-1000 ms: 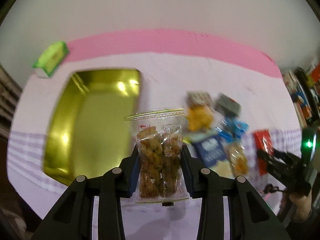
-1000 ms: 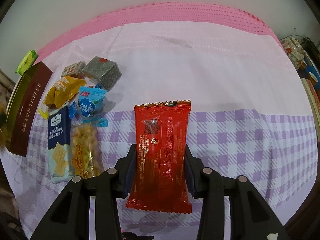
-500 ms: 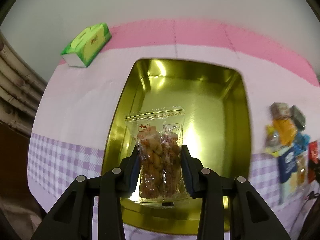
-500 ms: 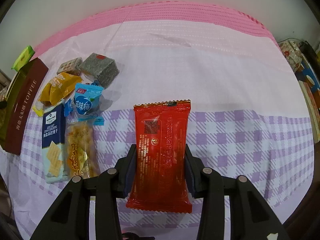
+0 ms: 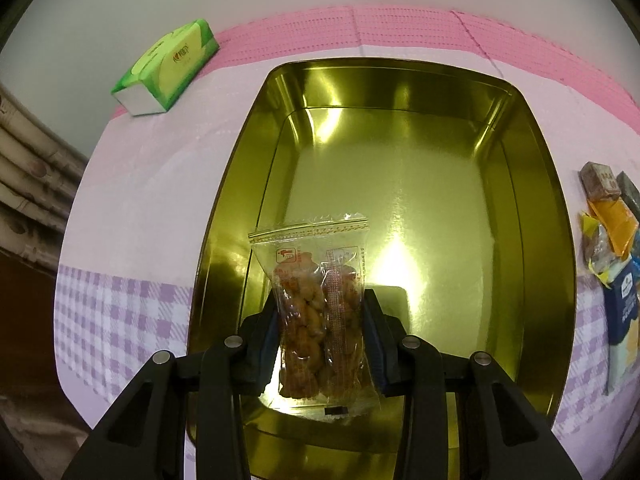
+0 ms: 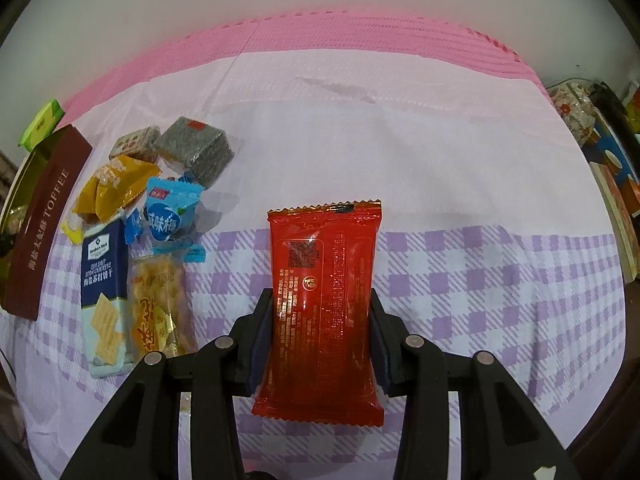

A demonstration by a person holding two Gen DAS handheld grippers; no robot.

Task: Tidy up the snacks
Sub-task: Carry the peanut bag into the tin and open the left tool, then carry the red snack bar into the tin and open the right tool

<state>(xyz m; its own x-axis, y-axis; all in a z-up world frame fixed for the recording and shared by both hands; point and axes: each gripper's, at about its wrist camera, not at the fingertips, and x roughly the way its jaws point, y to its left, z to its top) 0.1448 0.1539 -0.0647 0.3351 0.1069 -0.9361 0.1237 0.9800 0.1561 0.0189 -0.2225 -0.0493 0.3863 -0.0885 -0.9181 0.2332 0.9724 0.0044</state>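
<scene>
Snacks, two of them lifted: a clear packet [image 5: 320, 312] of brown knobbly pieces, pinched upright between the pads of the left tool [image 5: 322, 340]; a red packet [image 6: 324, 300], pinched the same way in the right tool [image 6: 322, 344].

Carried the clear packet, within the last second, away from the pile [image 6: 140, 220] and across to the gold tin [image 5: 400, 180]. A second earlier, seen with the tin off to one side and the pile just past it. By this moment, hung over the tin's near end, with bare metal floor behind it and nothing yet lying inside. Pointed, most likely, to a release into the tin as the next step. Kept the red packet almost unmoved above the tabletop [image 6: 440, 160], probably next in line.

Clear packet: thin crinkly film, crimped top seal, lumpy from its contents. Red packet: glossy foil, flat and pillow-shaped, zigzag top edge, small print on the back. Tin: rectangular, rounded corners, mirror-bright walls throwing back glare. Pile: small wrappers in blue, yellow, grey and orange, some boxy, some flat. Tabletop cloth: soft, woven, pink at the far edge, purple check nearer. Green tissue pack [image 5: 166, 68] at the far corner, well apart from the tin.
</scene>
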